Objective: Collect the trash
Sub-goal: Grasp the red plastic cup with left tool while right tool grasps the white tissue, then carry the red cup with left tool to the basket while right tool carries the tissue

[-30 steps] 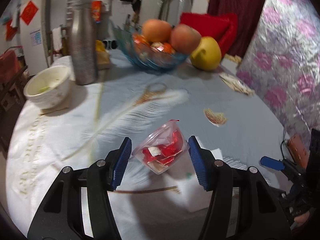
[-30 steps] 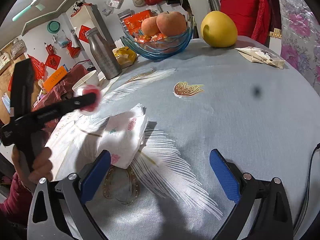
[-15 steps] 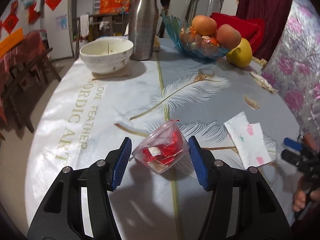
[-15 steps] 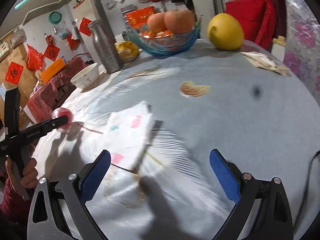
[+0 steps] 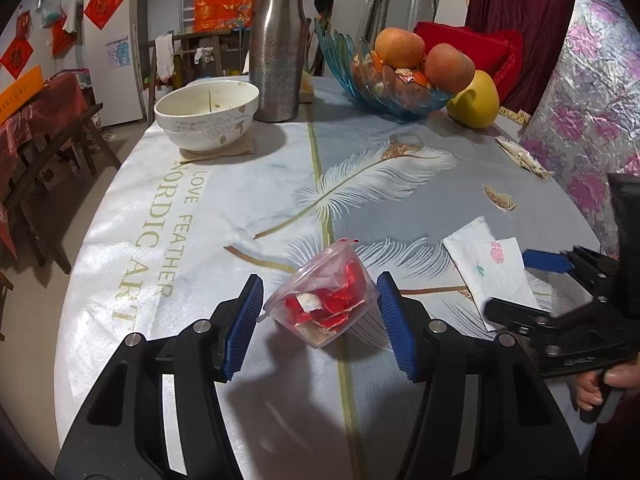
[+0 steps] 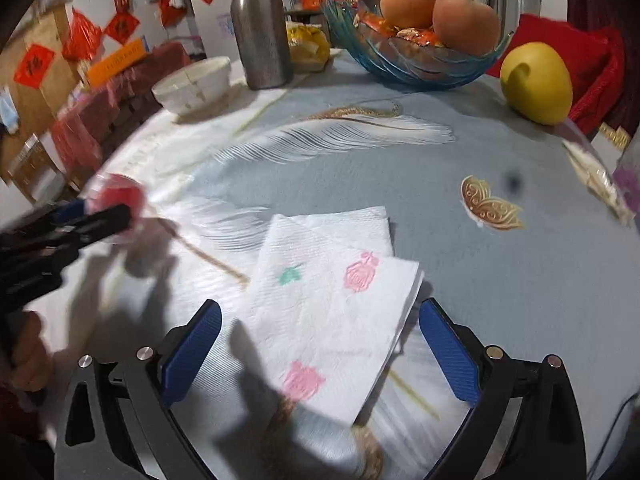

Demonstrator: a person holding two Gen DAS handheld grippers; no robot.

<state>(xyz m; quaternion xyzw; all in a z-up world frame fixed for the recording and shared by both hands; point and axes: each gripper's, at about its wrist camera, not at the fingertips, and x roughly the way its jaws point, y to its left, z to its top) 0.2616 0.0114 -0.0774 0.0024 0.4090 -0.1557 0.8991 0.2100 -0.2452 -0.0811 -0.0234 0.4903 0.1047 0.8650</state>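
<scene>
Left claw (image 5: pixel 320 316) is clamped on a small clear plastic cup stuffed with red wrappers (image 5: pixel 322 304), held tilted above the round desk with the feather-print cloth (image 5: pixel 224 208). Right claw (image 6: pixel 320 352) has jaws spread wide, nothing gripped, hanging over the white folded paper napkin with pink and green flower prints (image 6: pixel 332 292), which lies flat on the desk to the right of the cup. Beyond the napkin: white ceramic bowl (image 5: pixel 206 114), tall steel bottle (image 5: pixel 278 46), blue glass fruit bowl (image 5: pixel 384 80), yellow round fruit (image 5: pixel 474 100).
</scene>
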